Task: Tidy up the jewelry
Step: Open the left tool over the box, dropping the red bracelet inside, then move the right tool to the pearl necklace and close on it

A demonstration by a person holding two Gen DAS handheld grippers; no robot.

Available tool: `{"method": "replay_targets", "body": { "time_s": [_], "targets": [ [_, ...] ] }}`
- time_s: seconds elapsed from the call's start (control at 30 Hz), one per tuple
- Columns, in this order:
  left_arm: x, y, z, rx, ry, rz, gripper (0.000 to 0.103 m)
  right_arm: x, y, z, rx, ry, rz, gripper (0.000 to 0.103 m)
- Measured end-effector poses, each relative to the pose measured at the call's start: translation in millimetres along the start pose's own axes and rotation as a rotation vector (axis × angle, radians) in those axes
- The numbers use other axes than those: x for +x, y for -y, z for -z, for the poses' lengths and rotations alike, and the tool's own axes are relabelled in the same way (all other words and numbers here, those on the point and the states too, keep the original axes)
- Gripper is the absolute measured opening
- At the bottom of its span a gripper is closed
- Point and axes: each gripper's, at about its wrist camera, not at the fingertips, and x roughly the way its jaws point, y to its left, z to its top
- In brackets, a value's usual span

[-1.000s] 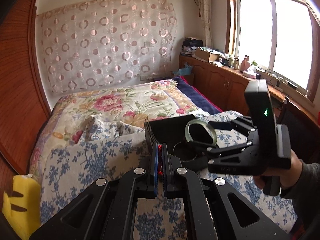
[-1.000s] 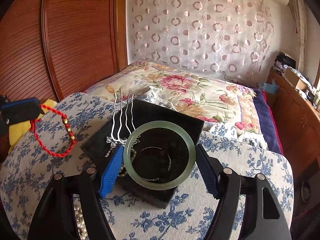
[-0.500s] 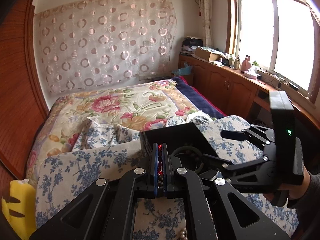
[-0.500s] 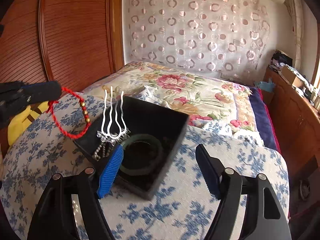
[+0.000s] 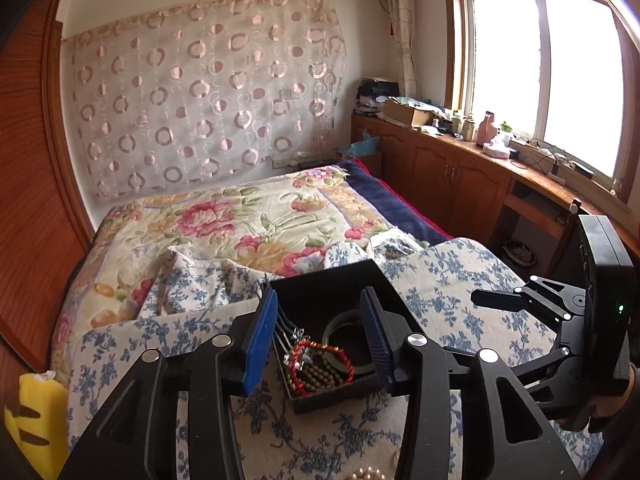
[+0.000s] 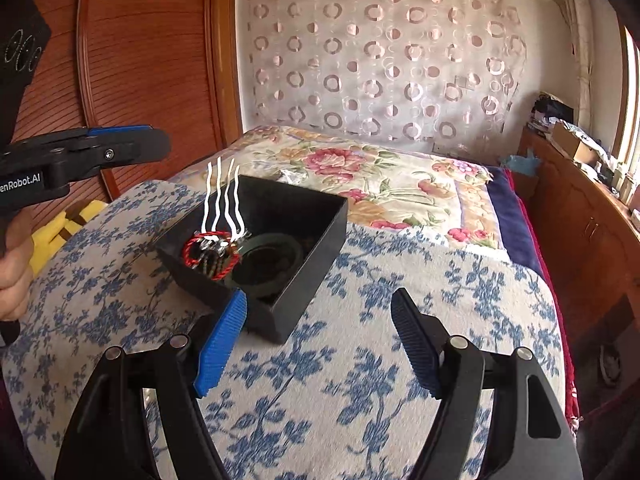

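Note:
A black open box (image 5: 320, 280) (image 6: 320, 216) stands on a blue-flowered cloth. In it lie a red cord bracelet (image 5: 320, 350) (image 6: 192, 246), a green jade bangle (image 5: 340, 322) (image 6: 276, 242), dark beads (image 5: 320, 376) and a silver hair comb (image 6: 222, 196) leaning on the box's wall. My left gripper (image 5: 320, 340) is open and empty, its fingers either side of the box from above. It also shows in the right wrist view (image 6: 132, 146). My right gripper (image 6: 320, 336) is open and empty, just in front of the box. It also shows in the left wrist view (image 5: 496, 304).
The flowered cloth (image 6: 360, 360) covers a raised surface at the foot of a bed (image 5: 248, 220). A pearl strand (image 5: 368, 474) lies on the cloth near me. A yellow cushion (image 5: 36, 420) sits at the left. Wooden cabinets (image 5: 460, 176) run under the window at the right.
My right gripper let the jade bangle go into the box and drew back. My left gripper brought the red bracelet over the box, opened, and the bracelet now lies inside.

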Motion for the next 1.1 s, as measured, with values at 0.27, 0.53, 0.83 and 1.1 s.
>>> {"method": "replay_targets", "body": {
  "time_s": [0.27, 0.53, 0.83, 1.1],
  "targets": [
    [-20.7, -1.6, 36.2, 0.016, -0.036, 0.025, 0.075, -11.4, -20.6, 28.5, 0.002, -0.042, -0.053, 0.065],
    [-39.1, -15.0, 78.8, -0.005, -0.085, 0.03, 0.082, -10.2, -54.6, 55.7, -0.027, -0.099, -0.13, 0.042],
    [-47.8, -25.5, 125.7, -0.043, -0.168, 0.015, 0.09, -9.8, -83.6, 66.5, -0.064, -0.149, -0.22, 0.026],
    [-42.7, -32.0, 148.4, -0.044, -0.23, 0.004, 0.09, -2.7, -96.0, 67.5, -0.065, -0.194, -0.279, 0.026]
  ]
}}
